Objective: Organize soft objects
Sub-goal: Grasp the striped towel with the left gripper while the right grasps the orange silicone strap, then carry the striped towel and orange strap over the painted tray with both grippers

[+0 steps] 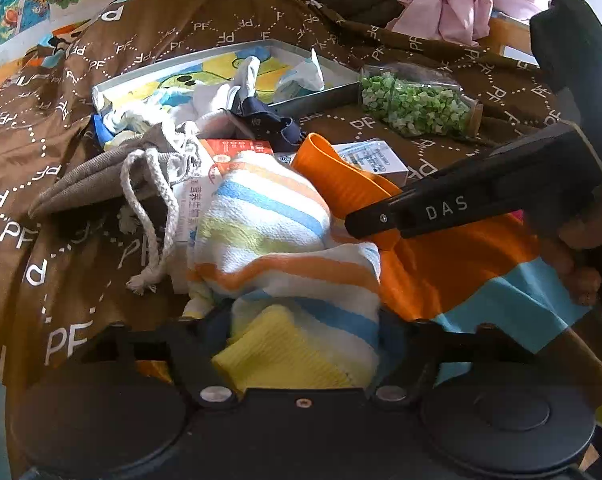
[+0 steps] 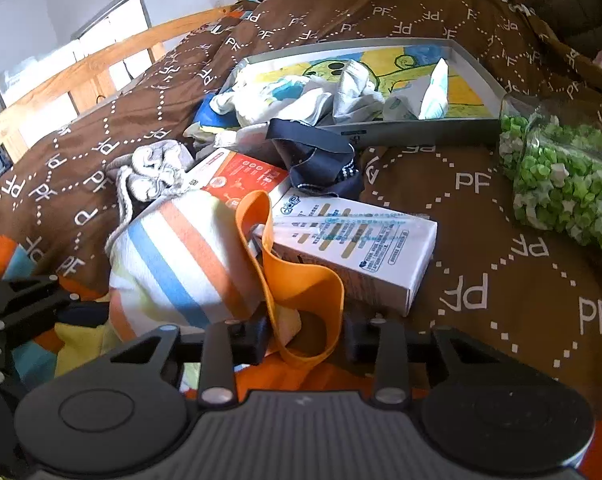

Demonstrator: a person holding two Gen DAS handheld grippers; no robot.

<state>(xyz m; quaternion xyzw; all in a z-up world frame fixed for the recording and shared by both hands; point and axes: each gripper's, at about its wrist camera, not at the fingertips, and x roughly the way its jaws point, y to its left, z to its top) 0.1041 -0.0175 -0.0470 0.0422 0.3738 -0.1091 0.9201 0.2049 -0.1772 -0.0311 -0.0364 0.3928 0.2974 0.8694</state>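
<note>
Left wrist shows left hand-held gripper (image 1: 301,336) clamping striped towel (image 1: 269,224); right hand-held gripper (image 2: 305,338) pinches orange band (image 2: 297,280).

"PF" on brown blanket (image 1: 149,52), "DAS" on tool (image 1: 447,210)

The striped towel (image 1: 285,248) is hiding the left gripper's (image 1: 301,332) fingertips; the frame edge is cutting off the star-filled jar (image 2: 569,176); the white box's (image 2: 357,248) print is blurring.

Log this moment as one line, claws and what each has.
left claw: shut on striped towel | right claw: around orange band, grip unclear | both over brown cover | tray behind
</note>
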